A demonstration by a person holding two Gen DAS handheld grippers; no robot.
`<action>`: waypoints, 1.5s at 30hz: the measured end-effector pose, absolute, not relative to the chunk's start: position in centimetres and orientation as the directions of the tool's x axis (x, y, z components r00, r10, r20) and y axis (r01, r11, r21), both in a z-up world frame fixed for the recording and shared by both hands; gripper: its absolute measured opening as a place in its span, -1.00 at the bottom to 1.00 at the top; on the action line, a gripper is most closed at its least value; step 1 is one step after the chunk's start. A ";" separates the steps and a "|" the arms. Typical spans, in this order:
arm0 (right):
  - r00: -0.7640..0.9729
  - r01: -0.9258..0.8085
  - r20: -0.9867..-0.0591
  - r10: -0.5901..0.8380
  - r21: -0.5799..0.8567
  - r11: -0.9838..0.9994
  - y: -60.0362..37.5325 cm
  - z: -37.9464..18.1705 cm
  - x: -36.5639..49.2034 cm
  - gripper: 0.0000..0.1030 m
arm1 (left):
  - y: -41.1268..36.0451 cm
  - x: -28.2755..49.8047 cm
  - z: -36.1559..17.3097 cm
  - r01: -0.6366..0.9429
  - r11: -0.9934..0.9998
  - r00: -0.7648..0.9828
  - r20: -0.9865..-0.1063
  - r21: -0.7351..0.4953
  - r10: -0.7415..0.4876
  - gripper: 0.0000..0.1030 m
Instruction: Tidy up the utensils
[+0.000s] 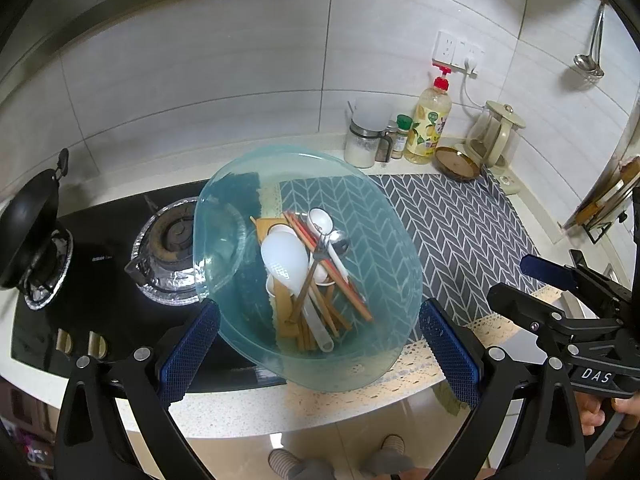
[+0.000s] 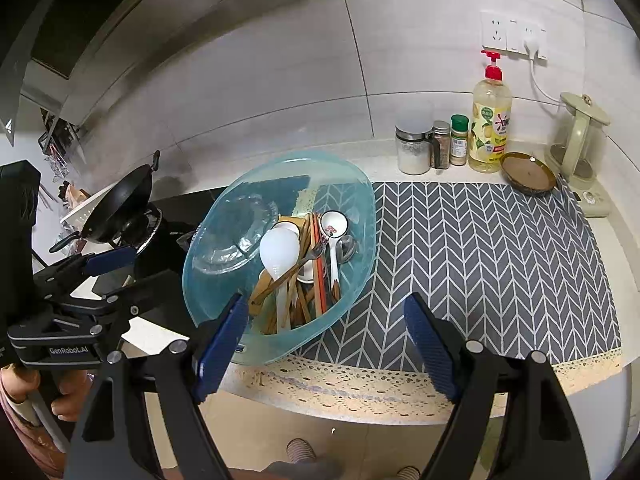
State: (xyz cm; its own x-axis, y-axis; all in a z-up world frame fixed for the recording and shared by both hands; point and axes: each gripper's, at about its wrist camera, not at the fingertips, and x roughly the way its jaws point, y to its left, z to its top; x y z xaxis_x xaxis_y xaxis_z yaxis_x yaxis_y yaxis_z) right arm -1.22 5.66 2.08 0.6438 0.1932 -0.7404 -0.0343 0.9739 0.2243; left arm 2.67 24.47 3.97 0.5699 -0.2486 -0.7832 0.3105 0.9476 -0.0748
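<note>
- A clear blue-tinted glass bowl (image 1: pixel 372 264) sat tilted at the front edge of the speckled surface (image 2: pixel 360 396), partly on the grey herringbone mat (image 2: pixel 480 248), partly over the black gas hob (image 1: pixel 100 280).
- Inside it lay wooden chopsticks (image 1: pixel 344 280), a white plastic rice paddle (image 1: pixel 284 256), a white ceramic spoon (image 2: pixel 333 226) and a metal spoon (image 1: pixel 339 242).
- The left gripper (image 1: pixel 318 346) had its jaws apart on either side of the bowl; whether the pads pressed it I could not tell.
- The right gripper (image 2: pixel 326 348) was spread wide, its left pad beside the bowl's rim.

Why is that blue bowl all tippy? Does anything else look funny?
The blue glass bowl is tilted, its rim high toward the stove, and it juts past the counter edge. Inside, the spoons, fork and chopsticks have slid into one jumbled heap at its low side. Nothing looks spilled or broken.
</note>
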 end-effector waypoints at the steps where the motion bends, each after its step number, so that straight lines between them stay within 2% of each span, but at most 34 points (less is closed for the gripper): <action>1: 0.643 -0.034 -0.741 0.193 0.224 0.974 5.6 2.1 -1.2 0.52 | 24.5 2.8 3.9 0.311 0.948 0.569 -0.784 -0.075 -0.249 0.93; 45: 0.637 -0.037 -0.748 0.187 0.213 0.976 5.5 1.8 -0.8 0.51 | 24.0 3.0 3.4 0.325 0.944 0.562 -0.790 -0.062 -0.246 0.93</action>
